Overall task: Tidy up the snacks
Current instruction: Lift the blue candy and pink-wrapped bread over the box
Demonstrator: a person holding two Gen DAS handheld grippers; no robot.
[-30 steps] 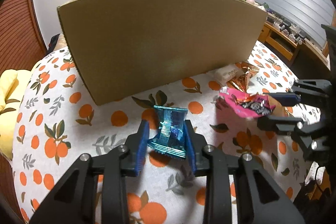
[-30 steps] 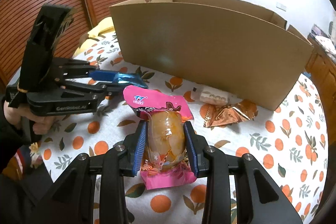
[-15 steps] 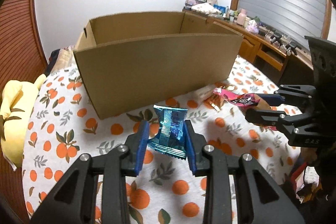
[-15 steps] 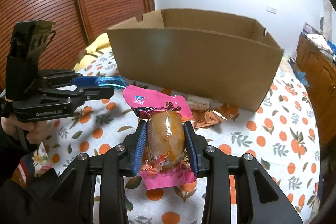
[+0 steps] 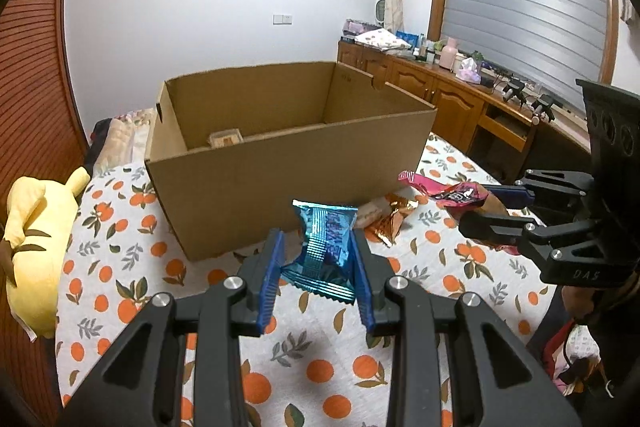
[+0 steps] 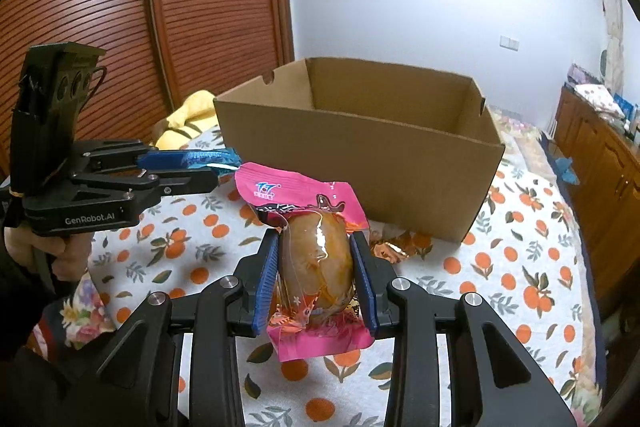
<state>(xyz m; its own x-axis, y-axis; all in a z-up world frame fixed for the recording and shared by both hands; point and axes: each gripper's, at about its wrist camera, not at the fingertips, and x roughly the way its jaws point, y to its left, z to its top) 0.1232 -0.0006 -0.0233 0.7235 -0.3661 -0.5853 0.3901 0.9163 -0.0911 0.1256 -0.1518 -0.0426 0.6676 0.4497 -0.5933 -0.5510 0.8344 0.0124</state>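
My left gripper (image 5: 318,261) is shut on a shiny blue snack packet (image 5: 325,249), held in the air in front of the open cardboard box (image 5: 280,183). My right gripper (image 6: 316,267) is shut on a pink packet with a brown egg-shaped snack (image 6: 316,255), also held up before the box (image 6: 360,167). Each gripper shows in the other's view: the right one (image 5: 480,205) with its pink packet (image 5: 452,191), the left one (image 6: 216,169) with a sliver of blue wrapper (image 6: 208,158). A small tan packet (image 5: 226,138) lies inside the box.
A copper foil wrapper (image 5: 394,221) and a pale packet (image 5: 370,213) lie on the orange-print cloth (image 5: 120,279) at the box's front. A yellow plush toy (image 5: 36,235) sits at the left edge. Wooden cabinets (image 5: 460,103) stand behind on the right.
Both grippers have risen with their packets still gripped. The box's open top and inside have come into view where only its front wall showed before.
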